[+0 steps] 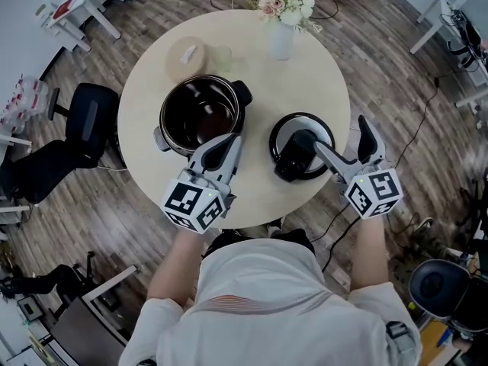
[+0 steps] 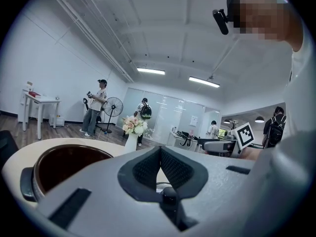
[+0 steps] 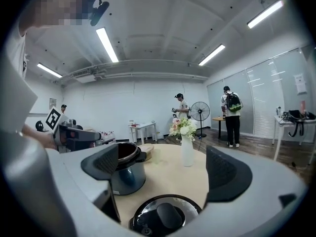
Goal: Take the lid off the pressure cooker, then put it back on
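Observation:
The open pressure cooker pot (image 1: 200,113) stands on the round table (image 1: 152,75), left of centre, with its dark inside showing. Its lid (image 1: 301,145), silver with a black handle, lies flat on the table to the pot's right. My left gripper (image 1: 221,152) is shut with nothing between its fingers, just in front of the pot's near rim. In the left gripper view the pot (image 2: 64,164) sits left of the shut left gripper (image 2: 159,169). My right gripper (image 1: 341,137) stands open at the lid's right edge. The right gripper (image 3: 167,169) holds nothing, and the lid (image 3: 165,216) lies below its jaws.
A white vase of flowers (image 1: 282,29) stands at the table's far edge, with a round wooden piece (image 1: 187,56) to its left. A black office chair (image 1: 88,120) is left of the table. People (image 3: 232,115) stand by a fan and white desks in the background.

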`<state>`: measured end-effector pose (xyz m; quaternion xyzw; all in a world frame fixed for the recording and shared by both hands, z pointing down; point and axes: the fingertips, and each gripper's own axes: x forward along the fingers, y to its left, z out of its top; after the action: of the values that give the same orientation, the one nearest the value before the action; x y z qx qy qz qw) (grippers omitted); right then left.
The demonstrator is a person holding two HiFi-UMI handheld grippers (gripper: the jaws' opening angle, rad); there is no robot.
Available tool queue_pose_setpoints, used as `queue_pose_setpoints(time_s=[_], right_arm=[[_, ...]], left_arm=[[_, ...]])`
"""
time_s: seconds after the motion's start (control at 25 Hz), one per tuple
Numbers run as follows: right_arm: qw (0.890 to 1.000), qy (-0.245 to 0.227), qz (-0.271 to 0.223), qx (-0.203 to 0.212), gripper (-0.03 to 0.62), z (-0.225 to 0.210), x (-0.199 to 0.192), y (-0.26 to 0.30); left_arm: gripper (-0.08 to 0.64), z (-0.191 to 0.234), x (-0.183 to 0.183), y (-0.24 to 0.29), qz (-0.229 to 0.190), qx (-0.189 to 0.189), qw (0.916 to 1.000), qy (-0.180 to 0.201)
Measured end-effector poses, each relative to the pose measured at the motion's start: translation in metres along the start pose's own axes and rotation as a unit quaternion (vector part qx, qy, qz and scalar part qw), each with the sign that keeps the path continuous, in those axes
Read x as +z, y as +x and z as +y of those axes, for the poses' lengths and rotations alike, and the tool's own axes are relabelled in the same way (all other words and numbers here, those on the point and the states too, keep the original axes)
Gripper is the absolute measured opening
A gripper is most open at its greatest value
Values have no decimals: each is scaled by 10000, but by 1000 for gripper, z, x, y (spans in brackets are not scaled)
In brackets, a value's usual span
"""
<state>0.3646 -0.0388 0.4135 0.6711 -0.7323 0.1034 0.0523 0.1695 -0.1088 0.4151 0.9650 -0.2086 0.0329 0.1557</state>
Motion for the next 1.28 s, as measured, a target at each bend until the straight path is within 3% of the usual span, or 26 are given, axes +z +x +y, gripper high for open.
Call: queue_pose_setpoints(time_s=[0.16,0.28,0.44,0.64,0.88,1.28], right_arm=[[9993,-57,363,52,529,0,-13,9],[9923,-289,1161,329,529,2,-42,20],[9626,-643,2478,886,528,10,-93,32],[9248,-844,3491,1253,528,8,-155,53],[8961,-706,4192,1275,528,-6,-212,75],[8669,-428,4836,1134,526,-18,-264,89]], left_arm=[[6,3,0,-1,-9,17,10000,-21],[6,5,1,-3,-21,45,10000,-38],[6,6,-1,-7,-23,108,9999,-45],[6,13,-13,-12,39,224,9997,-116],[6,14,-19,-18,63,328,9993,-150],[6,25,-24,-24,63,484,9985,-230]])
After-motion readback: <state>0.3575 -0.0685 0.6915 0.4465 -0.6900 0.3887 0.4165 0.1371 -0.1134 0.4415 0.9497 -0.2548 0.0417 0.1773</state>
